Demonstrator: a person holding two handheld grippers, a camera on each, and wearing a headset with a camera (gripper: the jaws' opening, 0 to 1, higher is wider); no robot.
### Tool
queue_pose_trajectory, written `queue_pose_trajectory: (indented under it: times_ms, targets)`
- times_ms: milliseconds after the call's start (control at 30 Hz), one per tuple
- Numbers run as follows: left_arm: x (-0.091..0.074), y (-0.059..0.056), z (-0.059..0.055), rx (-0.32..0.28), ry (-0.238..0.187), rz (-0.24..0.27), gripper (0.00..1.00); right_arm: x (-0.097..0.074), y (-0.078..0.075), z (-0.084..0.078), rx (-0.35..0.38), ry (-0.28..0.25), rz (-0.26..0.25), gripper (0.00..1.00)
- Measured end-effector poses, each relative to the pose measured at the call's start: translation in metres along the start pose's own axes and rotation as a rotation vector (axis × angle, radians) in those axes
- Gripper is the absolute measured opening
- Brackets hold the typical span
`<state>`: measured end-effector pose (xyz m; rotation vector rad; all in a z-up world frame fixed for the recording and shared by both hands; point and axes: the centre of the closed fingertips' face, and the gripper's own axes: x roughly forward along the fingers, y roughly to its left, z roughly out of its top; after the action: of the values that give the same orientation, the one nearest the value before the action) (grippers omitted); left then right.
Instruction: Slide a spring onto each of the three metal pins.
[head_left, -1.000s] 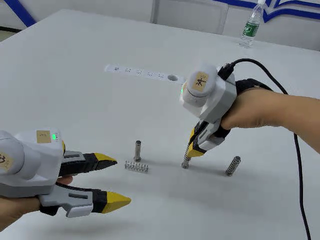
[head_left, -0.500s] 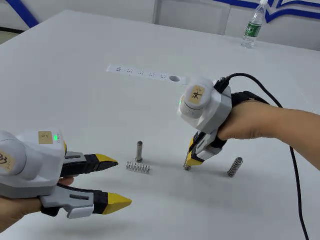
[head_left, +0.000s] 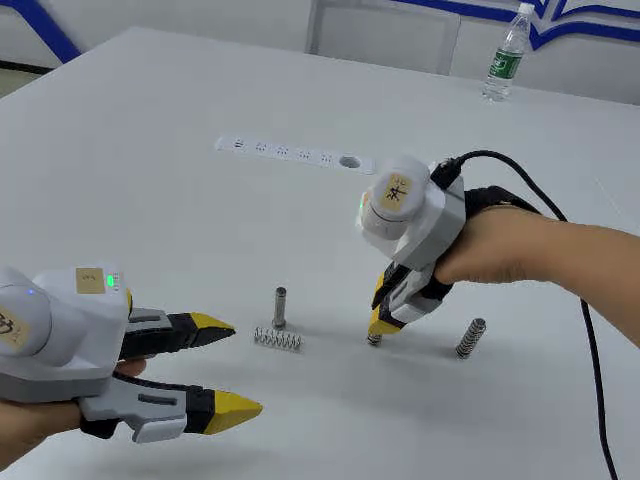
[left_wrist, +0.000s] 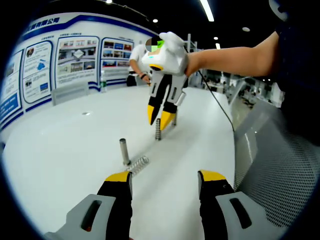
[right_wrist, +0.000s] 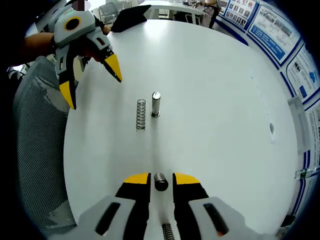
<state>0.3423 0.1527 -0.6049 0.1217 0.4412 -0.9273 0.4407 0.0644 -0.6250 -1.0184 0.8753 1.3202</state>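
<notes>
- Our right gripper (head_left: 381, 322) points steeply down over the middle pin (right_wrist: 160, 181), jaws a narrow gap apart on either side of the spring (left_wrist: 157, 132) wrapped round it; we cannot tell whether they pinch it or merely flank it.
- Our left gripper (head_left: 232, 366) hovers near and to the left, jaws wide apart, holding nothing.
- We judge the second spring is being seated: the right pin (head_left: 470, 337) already wears one, and the left pin (head_left: 279, 305) stands bare, with a loose spring (head_left: 277, 340) lying on the table (head_left: 150, 200) just on its near side.
- Next, we reckon, that loose spring must be picked up, stood upright and lined up over the bare pin's top.
- Our right hand (head_left: 495, 245) is bent down at the wrist, forearm reaching in from the right; our left hand (head_left: 25, 430) holds its gripper roughly level, aimed at the pins.
</notes>
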Motion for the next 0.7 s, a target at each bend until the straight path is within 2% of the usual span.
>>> queue_pose_trajectory:
  times_ms: [100,200,300,533,700]
  targets:
    - [0.000,0.000,0.001,0.001,0.000,0.000,0.54,-0.007,0.003,0.013,-0.023,-0.037,-0.016,0.19]
    - [0.001,0.000,0.000,0.003,0.003,-0.002,0.54,-0.010,0.010,0.028,-0.028,-0.084,-0.007,0.19]
    - [0.002,0.000,0.001,0.005,0.004,-0.003,0.54,-0.007,0.017,0.040,-0.033,-0.107,0.002,0.19]
    - [0.000,0.001,0.002,0.005,0.000,0.002,0.53,0.013,0.026,0.058,-0.010,-0.154,0.017,0.18]
    - [-0.002,0.002,0.000,0.002,0.000,0.008,0.53,0.029,0.030,0.063,0.007,-0.157,0.031,0.16]
